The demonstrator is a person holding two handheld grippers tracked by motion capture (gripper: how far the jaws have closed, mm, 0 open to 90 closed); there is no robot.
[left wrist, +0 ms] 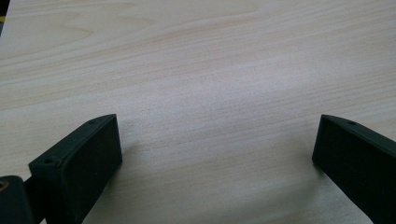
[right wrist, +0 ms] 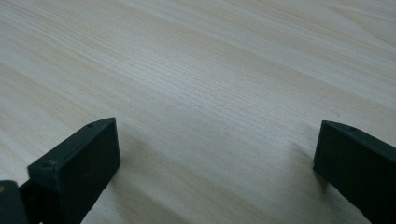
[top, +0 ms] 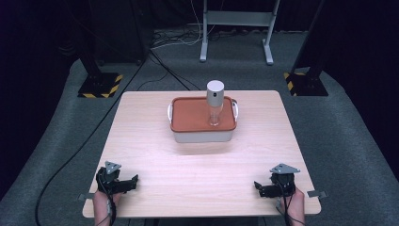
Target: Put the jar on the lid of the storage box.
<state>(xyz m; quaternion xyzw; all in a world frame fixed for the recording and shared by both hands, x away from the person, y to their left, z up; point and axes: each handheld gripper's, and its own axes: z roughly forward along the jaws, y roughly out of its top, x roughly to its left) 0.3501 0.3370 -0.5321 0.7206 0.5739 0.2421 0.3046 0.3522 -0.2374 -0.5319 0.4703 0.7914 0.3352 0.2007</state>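
so both grippers rest on the near table (top: 155, 155) edge, left gripper (top: 134, 181) and right gripper (top: 258, 187) jaws spread wide, grasping nothing. bottle (top: 215, 102) stands upright on the orange-lidded box (top: 200, 120), well apart.

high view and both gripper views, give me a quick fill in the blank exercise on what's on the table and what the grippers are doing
1. The bottle stands upright on the box's ____ lid.
2. The bottle's cap is ____ in colour.
3. The left gripper has its jaws ____, with bare table between them.
4. The right gripper holds ____.

Missing words: orange; white; open; nothing
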